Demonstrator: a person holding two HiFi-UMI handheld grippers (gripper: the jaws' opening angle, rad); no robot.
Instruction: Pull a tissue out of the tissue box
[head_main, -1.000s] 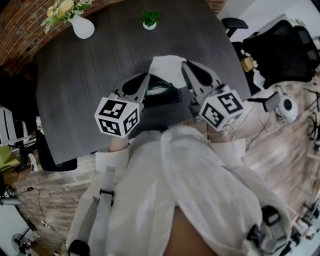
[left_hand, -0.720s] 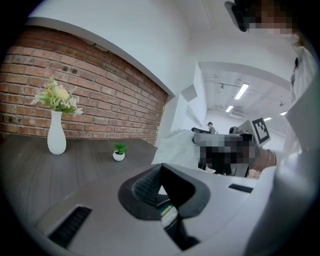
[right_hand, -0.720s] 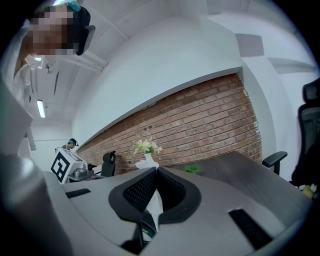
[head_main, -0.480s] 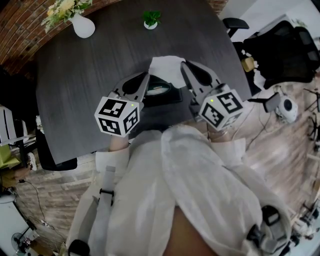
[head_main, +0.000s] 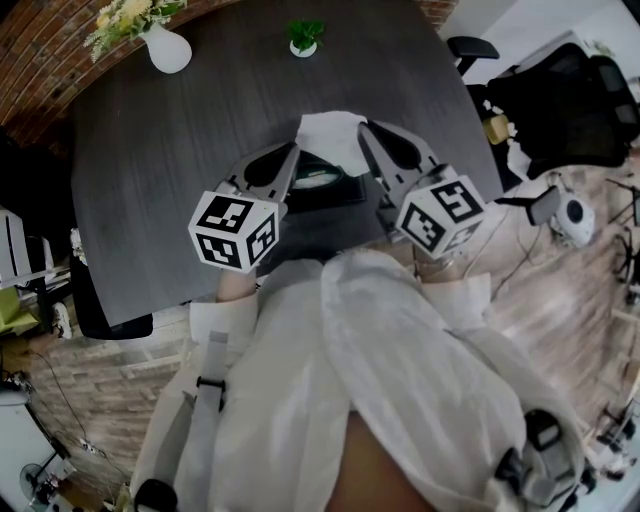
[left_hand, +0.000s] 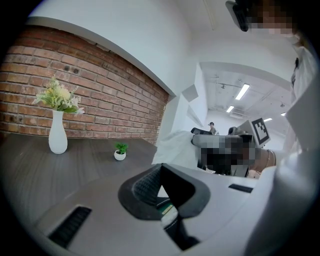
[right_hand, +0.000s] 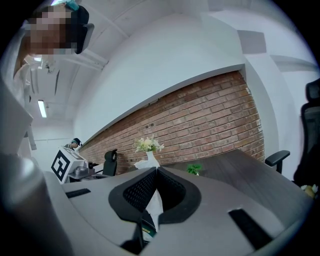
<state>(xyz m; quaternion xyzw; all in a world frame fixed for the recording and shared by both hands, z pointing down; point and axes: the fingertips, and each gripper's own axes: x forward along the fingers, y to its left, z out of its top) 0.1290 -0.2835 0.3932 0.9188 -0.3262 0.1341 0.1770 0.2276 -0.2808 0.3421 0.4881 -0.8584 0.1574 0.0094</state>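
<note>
Dark table (head_main: 150, 180), tissue box (head_main: 342, 190) (tissue (head_main: 335, 135) protruding), vase (head_main: 168, 52)

No word, brand or number legible anywhere. Black-and-white square markers on the cube (head_main: 235, 232) of the left gripper (head_main: 294, 150) and on the cube (head_main: 441, 213) of the right gripper (head_main: 363, 127): block patterns only, no letters or digits. Same kind of marker again at the far side of each gripper view, equally wordless. A strip of green and pale print on the tissue box (head_main: 318, 183) on the table (head_main: 170, 170), glimpsed between the jaws, too small and blurred to read.
</note>
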